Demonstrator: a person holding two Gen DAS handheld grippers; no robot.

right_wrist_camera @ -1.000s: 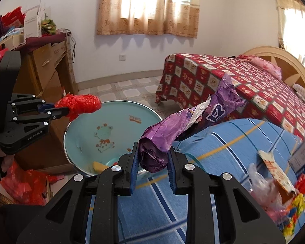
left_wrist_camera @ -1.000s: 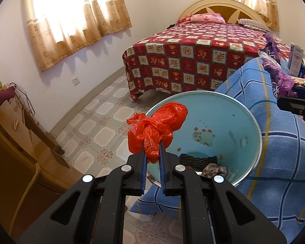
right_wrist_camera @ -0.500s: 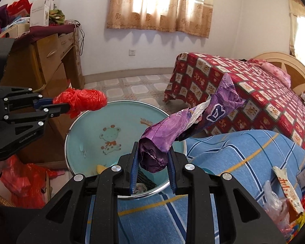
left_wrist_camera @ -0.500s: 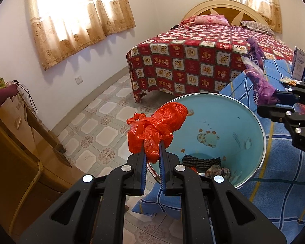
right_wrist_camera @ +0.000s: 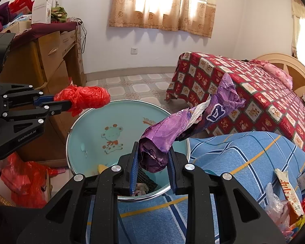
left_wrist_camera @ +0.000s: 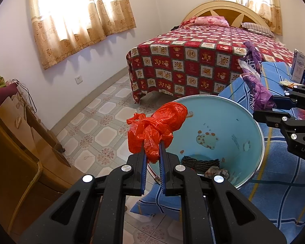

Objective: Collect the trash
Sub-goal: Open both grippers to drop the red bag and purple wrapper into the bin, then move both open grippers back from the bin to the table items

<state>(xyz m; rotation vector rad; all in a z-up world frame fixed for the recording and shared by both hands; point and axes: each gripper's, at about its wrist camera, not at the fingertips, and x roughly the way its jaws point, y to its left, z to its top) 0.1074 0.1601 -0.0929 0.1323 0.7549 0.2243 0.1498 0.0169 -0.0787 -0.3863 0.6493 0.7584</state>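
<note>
1. One readable label, "GenRobot.AI", marks the left gripper, clamped on a knotted red plastic bag above the light-blue bin.
2. Right gripper pinches a crumpled purple wrapper over the bin's rim.

Left gripper pointing downward, jaws clamping narrowly, right gripper tilting down likewise, jaws gripping.

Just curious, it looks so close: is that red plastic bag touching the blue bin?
Apart. The right wrist view shows the red bag pinched in the left gripper and held in the air above the bin's rim, with floor visible between them.
</note>
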